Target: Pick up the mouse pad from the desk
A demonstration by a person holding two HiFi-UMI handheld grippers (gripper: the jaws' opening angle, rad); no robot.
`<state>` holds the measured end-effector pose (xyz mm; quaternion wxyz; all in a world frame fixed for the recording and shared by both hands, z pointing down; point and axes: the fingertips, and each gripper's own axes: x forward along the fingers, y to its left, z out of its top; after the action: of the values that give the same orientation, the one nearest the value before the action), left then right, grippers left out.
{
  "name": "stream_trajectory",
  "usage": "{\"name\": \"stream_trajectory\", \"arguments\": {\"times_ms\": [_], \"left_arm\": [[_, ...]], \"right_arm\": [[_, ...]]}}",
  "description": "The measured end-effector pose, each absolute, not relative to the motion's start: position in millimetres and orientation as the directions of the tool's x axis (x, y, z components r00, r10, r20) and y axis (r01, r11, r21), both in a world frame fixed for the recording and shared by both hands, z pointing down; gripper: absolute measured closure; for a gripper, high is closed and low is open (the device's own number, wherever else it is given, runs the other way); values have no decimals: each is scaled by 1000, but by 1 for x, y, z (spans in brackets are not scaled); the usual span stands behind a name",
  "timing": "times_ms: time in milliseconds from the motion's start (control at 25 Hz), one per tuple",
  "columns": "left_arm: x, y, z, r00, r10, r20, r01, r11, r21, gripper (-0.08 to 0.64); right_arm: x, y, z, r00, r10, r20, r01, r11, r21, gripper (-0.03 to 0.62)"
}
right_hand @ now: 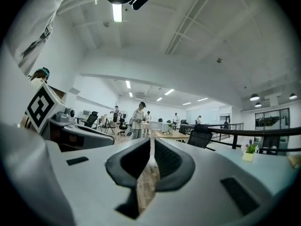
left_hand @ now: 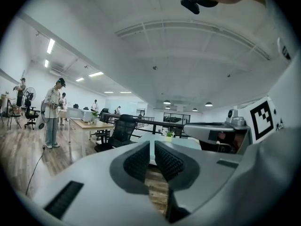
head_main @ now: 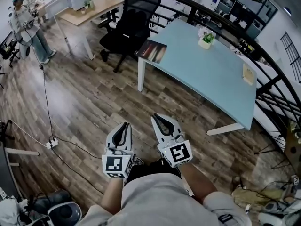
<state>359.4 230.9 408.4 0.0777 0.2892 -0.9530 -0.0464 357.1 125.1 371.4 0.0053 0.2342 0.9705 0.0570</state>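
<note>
Our left gripper (head_main: 124,128) and right gripper (head_main: 160,121), lower centre, stand slightly apart and empty. The mouse pad (head_main: 152,51), upper centre, sits at the desk (head_main: 211,79) edge; we could knock it off.

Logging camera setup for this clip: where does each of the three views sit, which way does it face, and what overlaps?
Head view: on the person's head, looking steeply down at the floor and blue desk; shows forearms, left gripper, right gripper.
Left gripper view: on that gripper, level along its slightly parted, empty jaws toward the desk; the right gripper shows at right.
Right gripper view: likewise; left gripper at left.
Shared: all three catch the potted plant and black chair.
</note>
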Motion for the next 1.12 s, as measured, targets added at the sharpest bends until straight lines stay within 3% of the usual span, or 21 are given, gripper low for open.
{"name": "stream_trajectory", "arguments": {"times_ms": [400, 1120], "left_arm": [[306, 238, 418, -836, -532, 133, -519, 846, 123, 517], [118, 198, 419, -829, -520, 206, -509, 854, 105, 517]], "right_arm": [[300, 139, 383, -863, 504, 30, 504, 857, 106, 558], [117, 105, 395, -835, 548, 56, 551, 830, 88, 558]]}}
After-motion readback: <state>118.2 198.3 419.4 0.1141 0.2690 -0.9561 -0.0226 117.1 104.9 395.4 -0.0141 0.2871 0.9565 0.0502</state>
